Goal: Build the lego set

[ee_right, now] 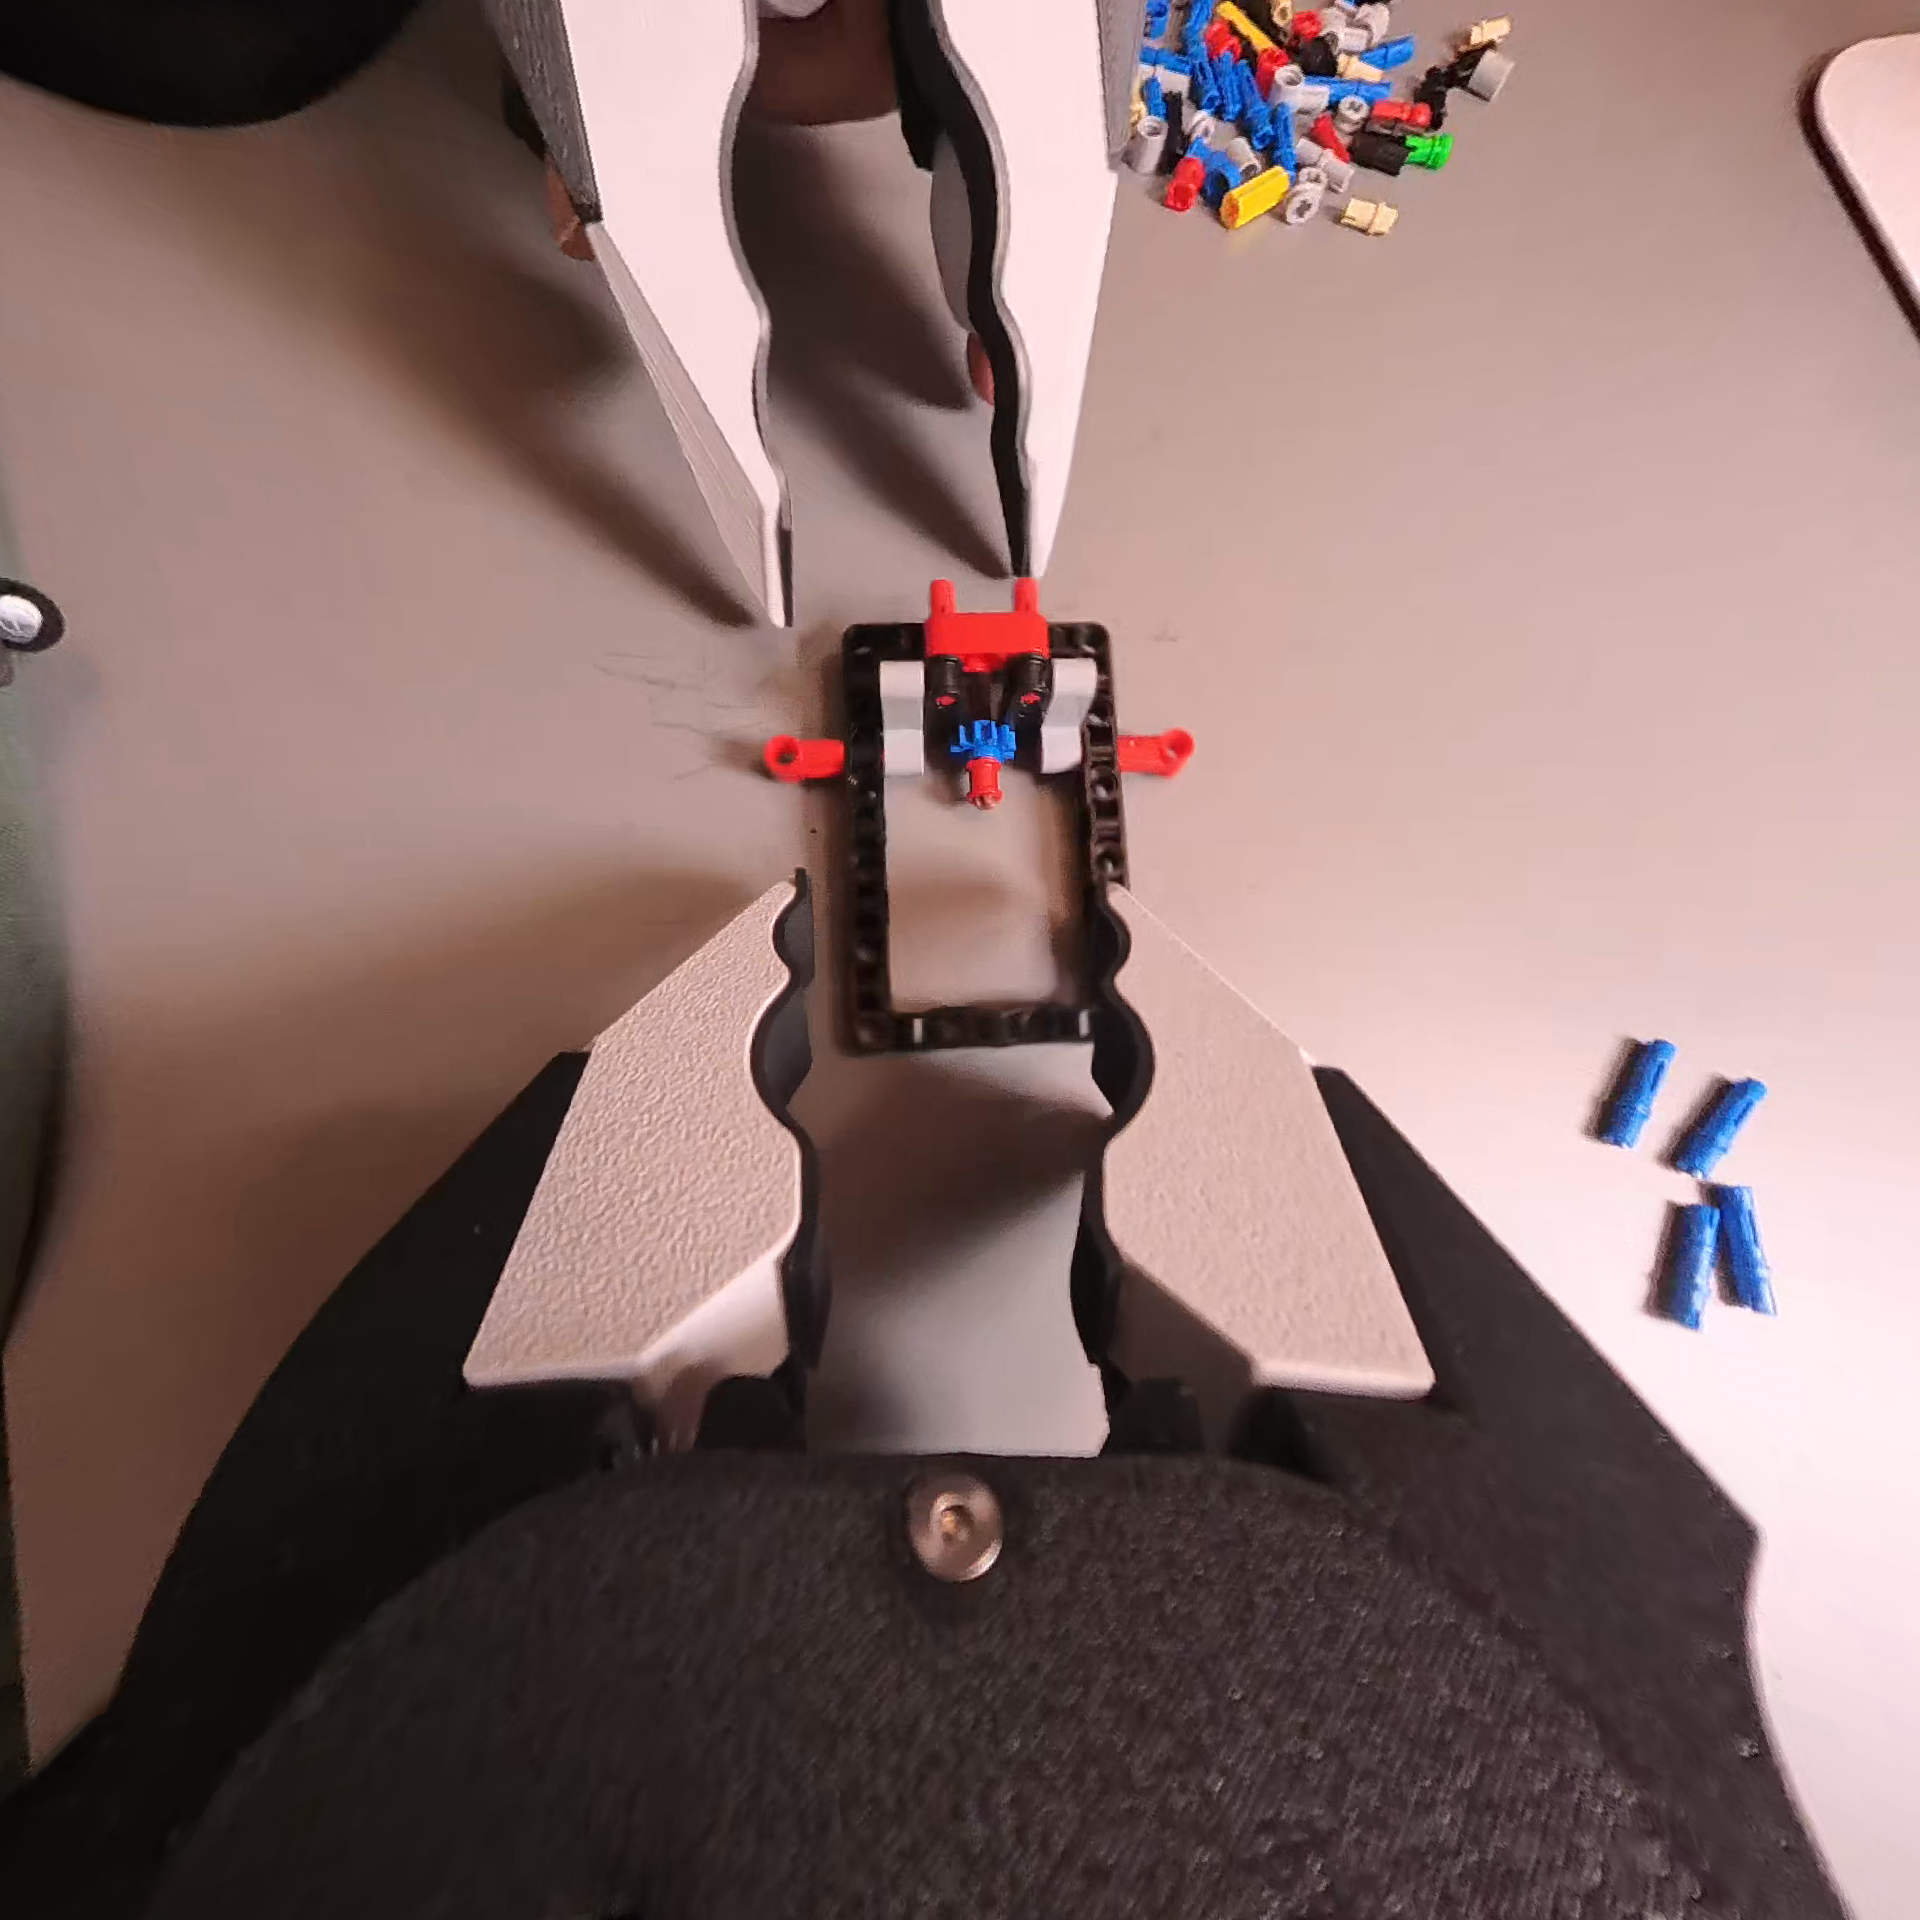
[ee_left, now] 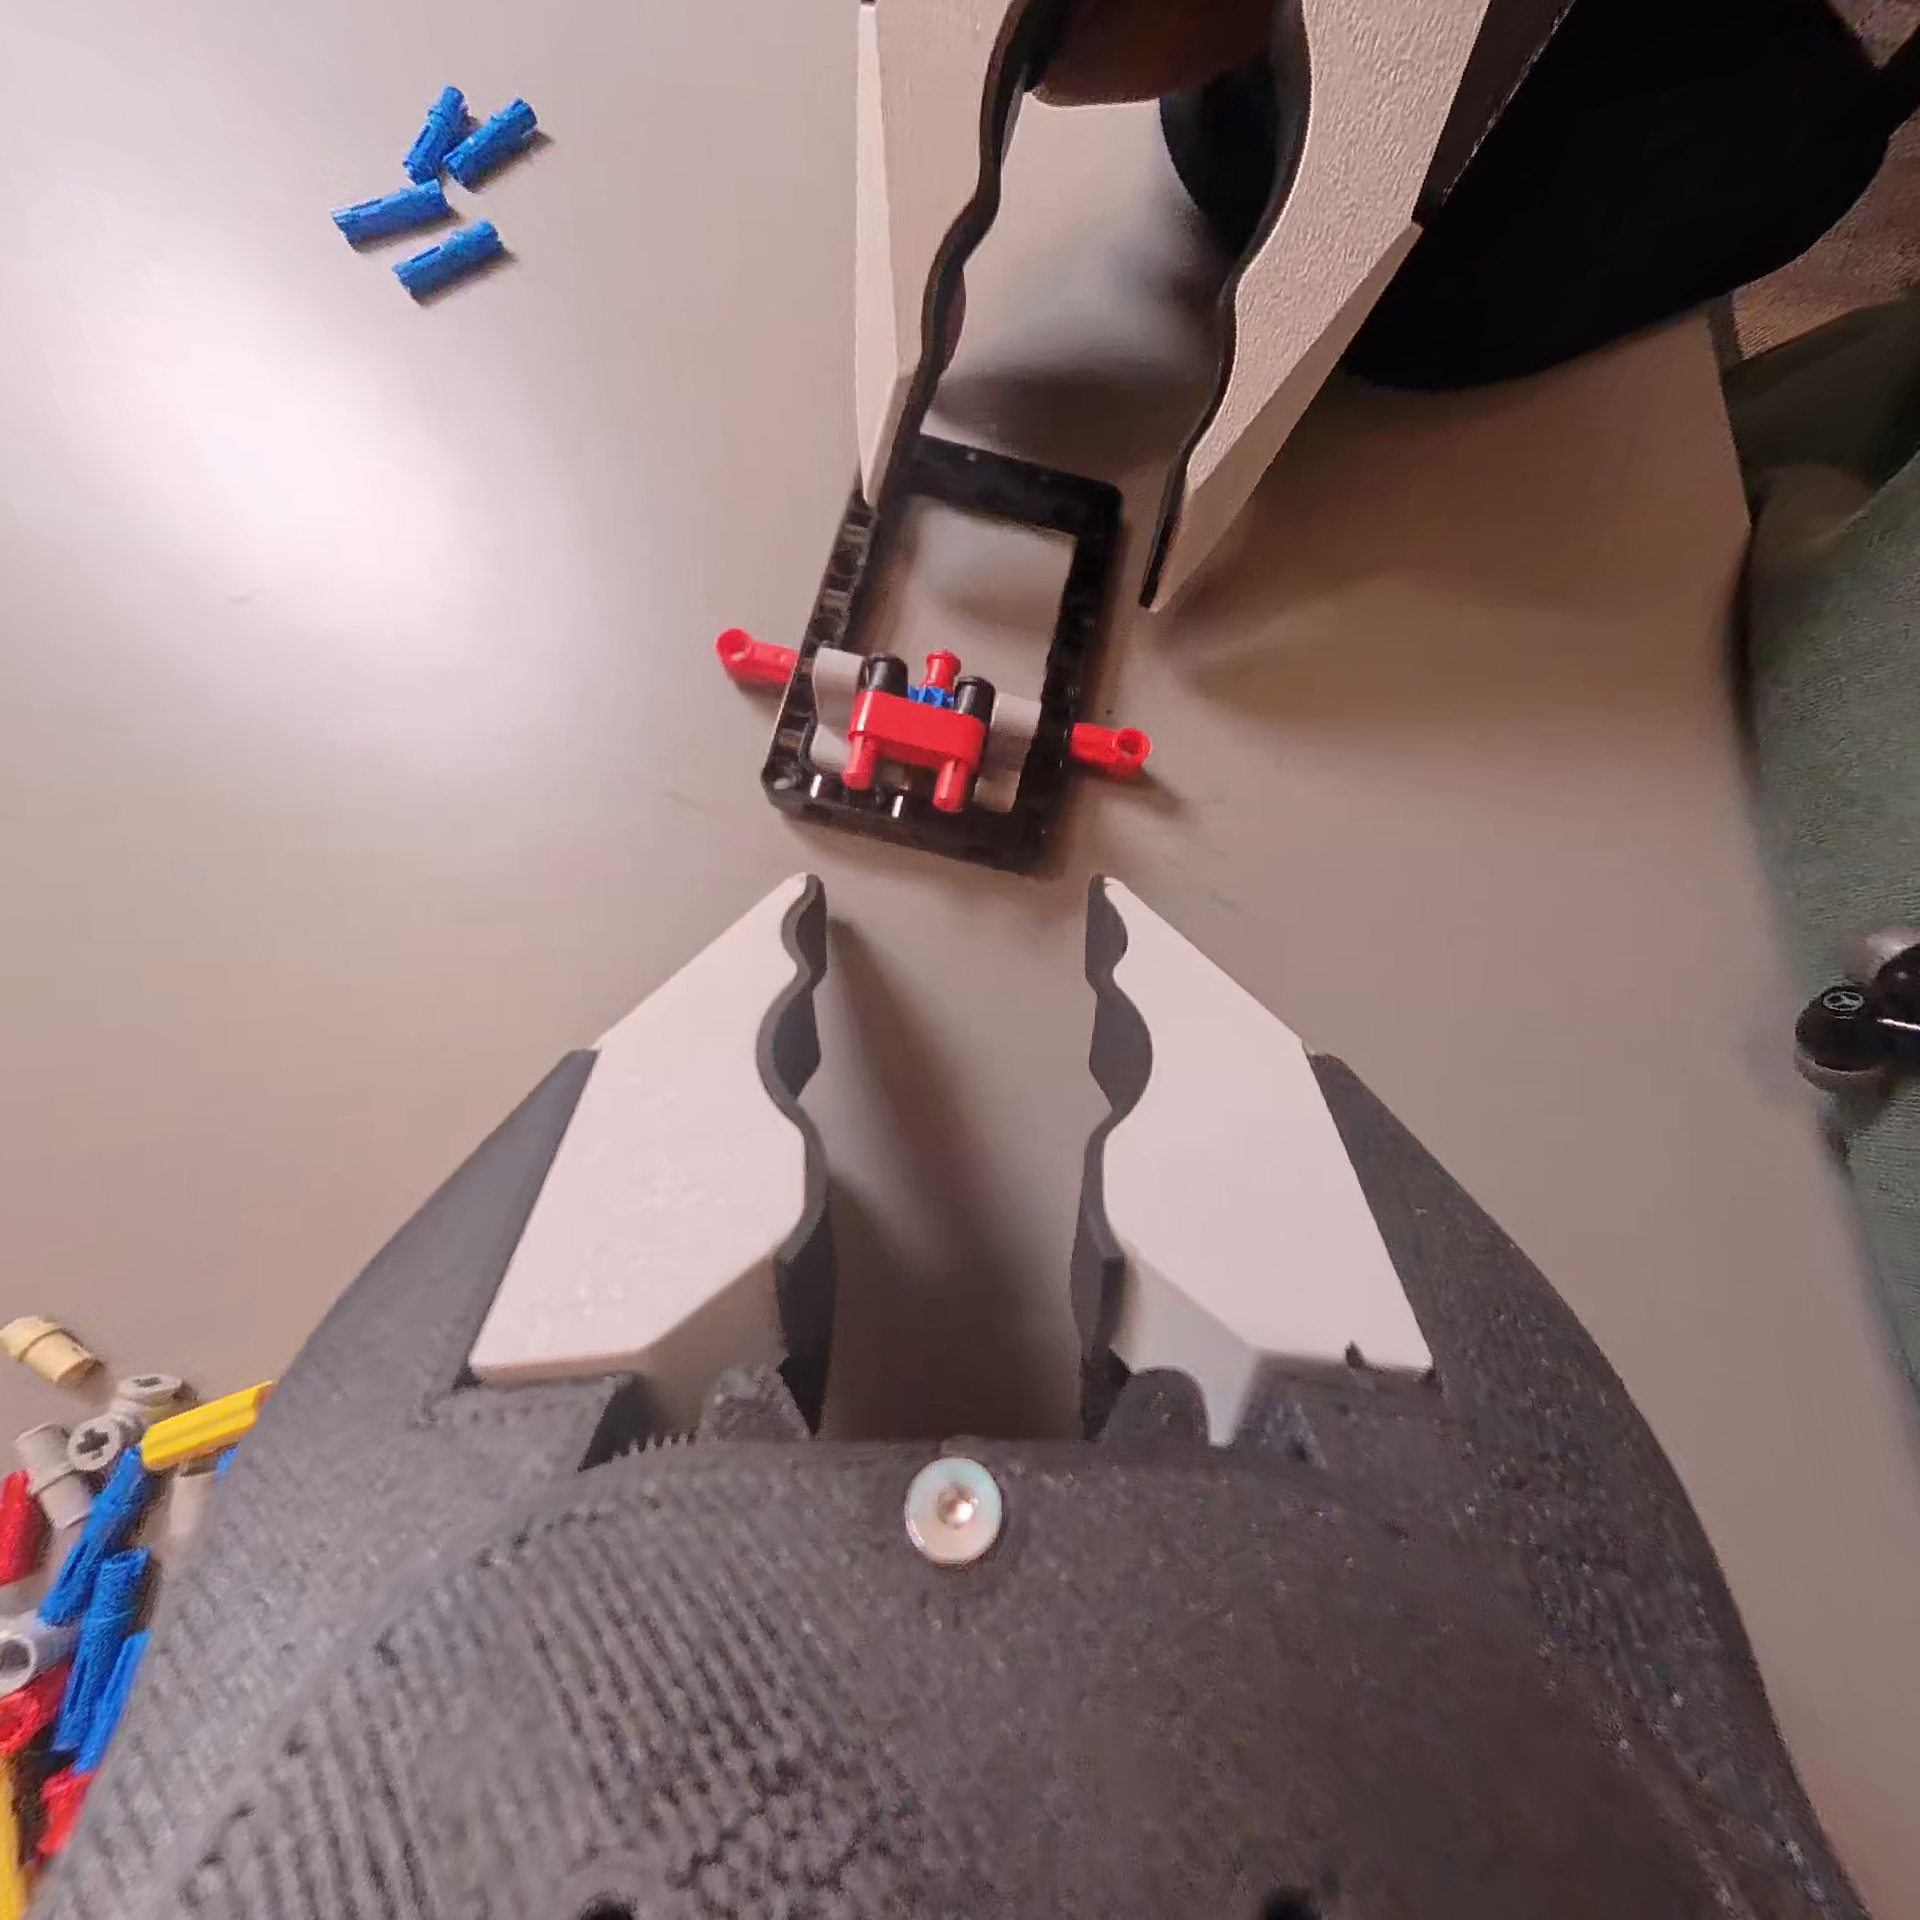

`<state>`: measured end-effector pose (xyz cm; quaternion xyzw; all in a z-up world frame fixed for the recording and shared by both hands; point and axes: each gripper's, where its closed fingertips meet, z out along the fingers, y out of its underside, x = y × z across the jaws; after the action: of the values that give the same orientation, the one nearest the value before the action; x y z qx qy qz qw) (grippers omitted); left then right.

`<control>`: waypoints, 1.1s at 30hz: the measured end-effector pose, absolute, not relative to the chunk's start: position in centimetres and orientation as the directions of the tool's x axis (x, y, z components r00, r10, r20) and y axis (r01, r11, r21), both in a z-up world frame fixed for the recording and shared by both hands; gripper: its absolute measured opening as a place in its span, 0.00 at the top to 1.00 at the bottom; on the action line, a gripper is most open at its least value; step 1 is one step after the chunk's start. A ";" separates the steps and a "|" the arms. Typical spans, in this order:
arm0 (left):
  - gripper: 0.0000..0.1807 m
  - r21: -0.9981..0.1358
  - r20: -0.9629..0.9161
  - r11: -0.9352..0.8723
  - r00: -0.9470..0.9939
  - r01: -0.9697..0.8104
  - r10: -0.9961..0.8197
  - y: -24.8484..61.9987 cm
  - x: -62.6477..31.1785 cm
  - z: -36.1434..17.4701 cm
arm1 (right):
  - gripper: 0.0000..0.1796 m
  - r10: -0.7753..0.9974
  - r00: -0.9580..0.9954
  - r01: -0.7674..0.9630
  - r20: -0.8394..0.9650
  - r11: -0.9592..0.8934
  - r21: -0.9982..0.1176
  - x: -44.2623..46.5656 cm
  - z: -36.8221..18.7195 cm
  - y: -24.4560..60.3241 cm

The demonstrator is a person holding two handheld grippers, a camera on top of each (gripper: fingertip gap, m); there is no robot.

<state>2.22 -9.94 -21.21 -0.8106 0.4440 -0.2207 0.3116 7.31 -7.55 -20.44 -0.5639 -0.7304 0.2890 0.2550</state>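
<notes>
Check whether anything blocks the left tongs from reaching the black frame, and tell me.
Nothing visible does. The left tongs are open, with only bare table between them and the black frame's near end. The right tongs straddle its far end.

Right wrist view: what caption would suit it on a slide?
Open right gripper straddles one end of the black frame on the table, facing the open left gripper; four blue pins lie aside.
</notes>
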 end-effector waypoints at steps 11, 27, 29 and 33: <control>0.69 -0.721 0.020 -0.350 0.486 -0.598 -0.874 -9.0 3.8 -21.7 | 0.70 0.955 -0.281 0.626 0.095 0.257 -0.736 5.2 -18.8 -7.9; 0.69 -0.728 0.008 -0.325 0.467 -0.603 -0.884 -9.4 4.4 -21.7 | 0.84 0.874 -0.487 0.615 0.010 0.351 -0.707 3.8 -19.8 -8.8; 0.69 -0.730 0.013 -0.329 0.469 -0.599 -0.883 -9.4 4.4 -21.7 | 0.84 0.874 -0.486 0.618 -0.008 0.337 -0.710 3.8 -19.8 -8.8; 0.88 -0.735 -0.021 -0.317 0.487 -0.599 -0.873 -8.9 4.0 -21.5 | 0.76 0.873 -0.487 0.619 -0.037 0.315 -0.719 4.2 -19.3 -9.1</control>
<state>3.97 -8.91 -21.53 -0.7876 0.4674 -0.1950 0.3511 4.16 -9.08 -19.29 -0.4721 -0.7899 0.3458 0.1832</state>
